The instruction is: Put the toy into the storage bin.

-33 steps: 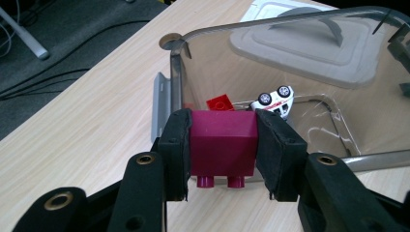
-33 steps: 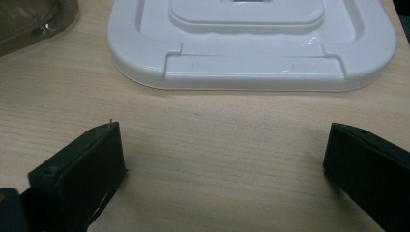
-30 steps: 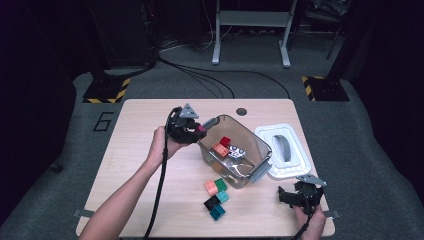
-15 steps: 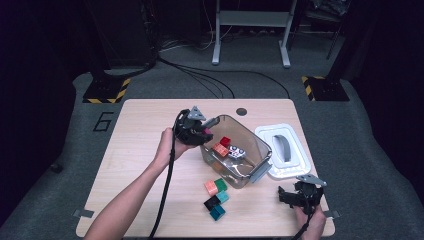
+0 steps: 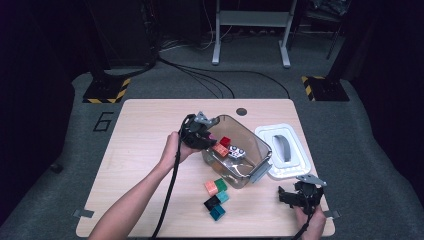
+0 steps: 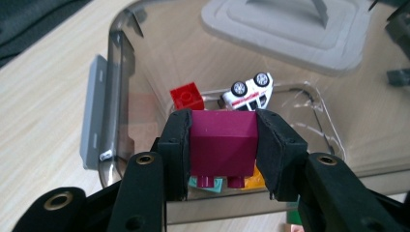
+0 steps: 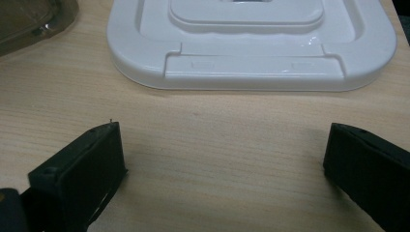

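Over the near-left rim of the clear plastic tub (image 5: 250, 150), the high view has the left gripper (image 5: 202, 136) poised, with loose blocks (image 5: 216, 197) on the table (image 5: 145, 135) in front and the right gripper (image 5: 300, 196) low at the near-right edge. In the left gripper view, the jaws clamp a magenta block (image 6: 223, 142) by its sides above the tub, where a red block (image 6: 186, 95) and a white toy car (image 6: 247, 92) lie. In the right gripper view, jaws spread wide, nothing between, white lid (image 7: 251, 43) just beyond.
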A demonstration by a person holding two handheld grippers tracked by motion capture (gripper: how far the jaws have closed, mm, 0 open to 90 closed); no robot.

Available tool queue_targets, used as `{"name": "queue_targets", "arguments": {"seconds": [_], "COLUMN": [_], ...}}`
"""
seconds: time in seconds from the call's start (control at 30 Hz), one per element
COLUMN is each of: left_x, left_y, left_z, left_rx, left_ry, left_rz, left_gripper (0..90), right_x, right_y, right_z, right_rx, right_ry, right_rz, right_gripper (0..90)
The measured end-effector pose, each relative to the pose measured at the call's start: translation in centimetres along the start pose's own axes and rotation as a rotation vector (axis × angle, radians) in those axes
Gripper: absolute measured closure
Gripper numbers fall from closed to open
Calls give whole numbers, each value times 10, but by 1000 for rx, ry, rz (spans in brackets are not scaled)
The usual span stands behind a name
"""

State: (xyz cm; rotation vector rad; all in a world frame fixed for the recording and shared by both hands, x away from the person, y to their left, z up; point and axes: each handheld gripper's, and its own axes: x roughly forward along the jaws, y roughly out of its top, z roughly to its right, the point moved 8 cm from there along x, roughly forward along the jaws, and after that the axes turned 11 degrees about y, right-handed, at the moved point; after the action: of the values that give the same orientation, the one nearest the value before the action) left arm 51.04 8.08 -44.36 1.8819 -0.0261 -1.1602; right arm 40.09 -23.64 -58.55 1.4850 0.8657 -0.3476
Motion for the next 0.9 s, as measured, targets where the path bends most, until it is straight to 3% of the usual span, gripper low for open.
{"name": "queue_targets", "arguments": {"seconds": [0.2,0.4,0.57,0.9], "left_x": [1,-15,-29,-45], "left_y": [-5,-7,-12,-40], "left_z": [1,4,4,7], "left_rx": [-3,25,26,32], "left_ry": [-27,-16,2,7], "left_rz": [-27,-12,6,14], "left_gripper": [561,383,256,158], "right_x": [0,0,0,0], "right_y": [0,0,0,0], "right_z": [0,0,0,0], "right_rx": [0,0,0,1], "right_ry": [0,0,0,0], "right_rz": [0,0,-1,-1], "right_gripper": [1,1,1,1]}}
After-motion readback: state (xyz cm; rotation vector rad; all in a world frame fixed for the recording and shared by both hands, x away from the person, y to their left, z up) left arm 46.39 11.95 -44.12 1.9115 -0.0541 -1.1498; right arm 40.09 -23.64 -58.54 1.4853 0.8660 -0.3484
